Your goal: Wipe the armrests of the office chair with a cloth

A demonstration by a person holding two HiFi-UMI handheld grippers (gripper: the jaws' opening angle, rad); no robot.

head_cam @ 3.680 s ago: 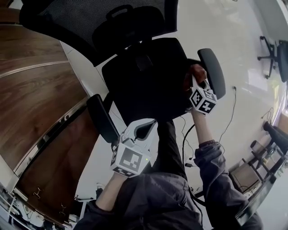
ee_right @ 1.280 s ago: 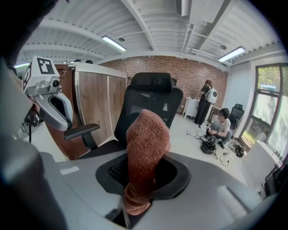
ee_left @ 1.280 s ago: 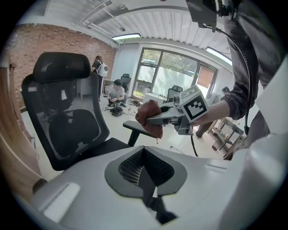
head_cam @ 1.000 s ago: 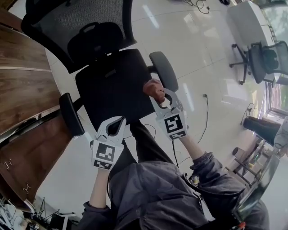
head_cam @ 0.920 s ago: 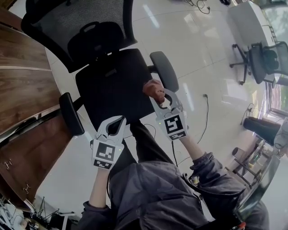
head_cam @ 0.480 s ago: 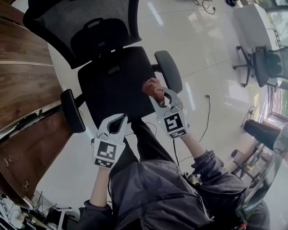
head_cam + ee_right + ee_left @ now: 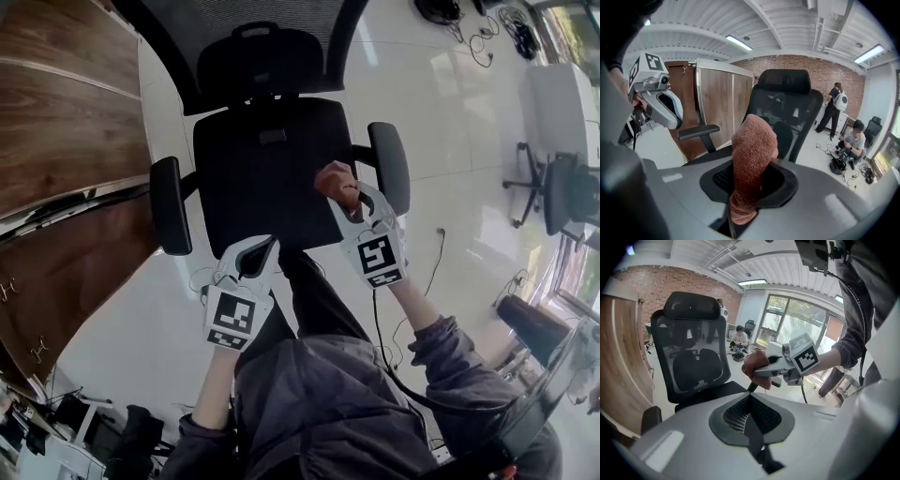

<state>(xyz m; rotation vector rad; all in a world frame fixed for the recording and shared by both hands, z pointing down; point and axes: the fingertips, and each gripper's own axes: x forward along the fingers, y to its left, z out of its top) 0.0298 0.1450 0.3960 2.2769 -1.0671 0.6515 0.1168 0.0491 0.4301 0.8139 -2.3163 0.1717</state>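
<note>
Cloth [image 7: 751, 154], rust-brown terry: pinched fast between fingers of right gripper [image 7: 349, 195], just beside right armrest [image 7: 389, 167], over seat front of office chair [image 7: 267, 178]. Left gripper [image 7: 253, 255]: fingers together, empty. Against earlier frames: sits off the armrest once reached; faces chair squarer. Suggests right side finished, left armrest [image 7: 170, 206] pending.

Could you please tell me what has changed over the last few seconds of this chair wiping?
The right gripper, shut on the cloth, has drawn back from the right-hand armrest and now hangs over the front corner of the seat, clear of that armrest. Nothing was let go. The left gripper stays shut and empty before the seat; the other armrest is untouched.
</note>
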